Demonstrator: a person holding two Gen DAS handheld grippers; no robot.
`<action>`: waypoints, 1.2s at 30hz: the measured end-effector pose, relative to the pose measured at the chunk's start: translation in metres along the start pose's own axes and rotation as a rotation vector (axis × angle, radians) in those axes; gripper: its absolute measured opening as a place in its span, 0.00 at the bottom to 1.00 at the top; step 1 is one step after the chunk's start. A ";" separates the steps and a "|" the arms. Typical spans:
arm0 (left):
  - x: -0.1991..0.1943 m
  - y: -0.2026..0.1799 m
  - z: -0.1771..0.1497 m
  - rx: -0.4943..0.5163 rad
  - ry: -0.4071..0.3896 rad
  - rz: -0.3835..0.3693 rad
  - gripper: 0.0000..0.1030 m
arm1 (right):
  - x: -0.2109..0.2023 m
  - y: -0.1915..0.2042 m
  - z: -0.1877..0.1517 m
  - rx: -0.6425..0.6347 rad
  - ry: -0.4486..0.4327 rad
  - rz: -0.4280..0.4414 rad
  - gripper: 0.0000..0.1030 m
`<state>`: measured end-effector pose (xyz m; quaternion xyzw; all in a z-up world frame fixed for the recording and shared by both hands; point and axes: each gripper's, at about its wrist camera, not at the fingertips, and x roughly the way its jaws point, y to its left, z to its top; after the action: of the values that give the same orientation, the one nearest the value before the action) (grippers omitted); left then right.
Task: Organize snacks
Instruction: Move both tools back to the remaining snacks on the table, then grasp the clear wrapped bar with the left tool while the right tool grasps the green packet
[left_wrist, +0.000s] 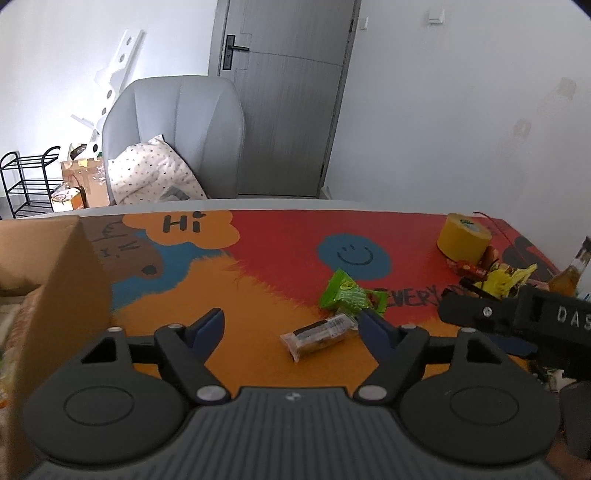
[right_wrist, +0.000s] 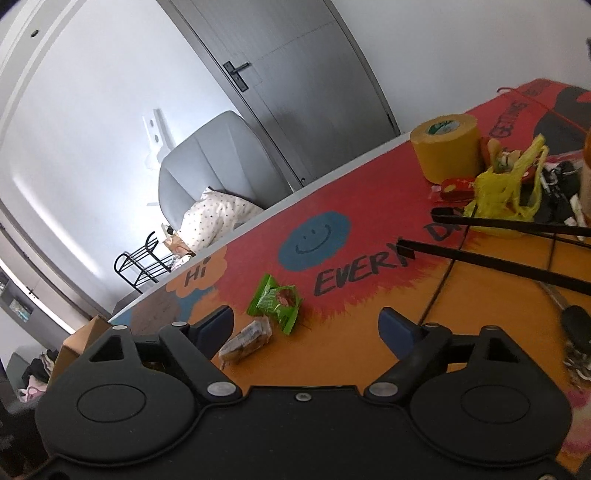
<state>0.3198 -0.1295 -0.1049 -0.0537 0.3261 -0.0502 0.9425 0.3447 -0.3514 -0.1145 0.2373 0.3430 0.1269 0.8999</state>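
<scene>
A green snack packet (left_wrist: 345, 295) lies on the colourful table mat (left_wrist: 258, 266), with a clear-wrapped brown snack bar (left_wrist: 317, 336) just in front of it. My left gripper (left_wrist: 293, 325) is open and empty above the mat; the bar lies by its right finger. A cardboard box (left_wrist: 51, 295) stands at the left. In the right wrist view the green packet (right_wrist: 275, 301) and the bar (right_wrist: 245, 341) lie near the left finger of my right gripper (right_wrist: 306, 326), which is open and empty. The box's corner (right_wrist: 79, 345) shows at the left.
A yellow tape roll (left_wrist: 463, 236) stands at the far right, with a yellow plastic bag (right_wrist: 502, 192), red wrappers (right_wrist: 456, 186) and a bottle (left_wrist: 570, 271) beside it. Black tongs (right_wrist: 498, 240) and a cable cross the right side. A grey armchair (left_wrist: 177, 136) stands behind the table.
</scene>
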 end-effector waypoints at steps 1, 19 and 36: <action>0.004 -0.001 0.000 0.006 0.008 0.000 0.74 | 0.004 -0.001 0.001 0.010 0.007 0.006 0.84; 0.063 -0.014 -0.006 0.060 0.071 -0.022 0.50 | 0.040 -0.012 0.012 0.056 0.043 0.012 0.84; 0.054 0.015 0.003 -0.033 0.092 0.006 0.16 | 0.074 0.016 0.016 -0.018 0.078 0.004 0.76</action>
<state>0.3651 -0.1210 -0.1379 -0.0659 0.3698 -0.0446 0.9257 0.4088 -0.3144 -0.1374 0.2249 0.3763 0.1409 0.8877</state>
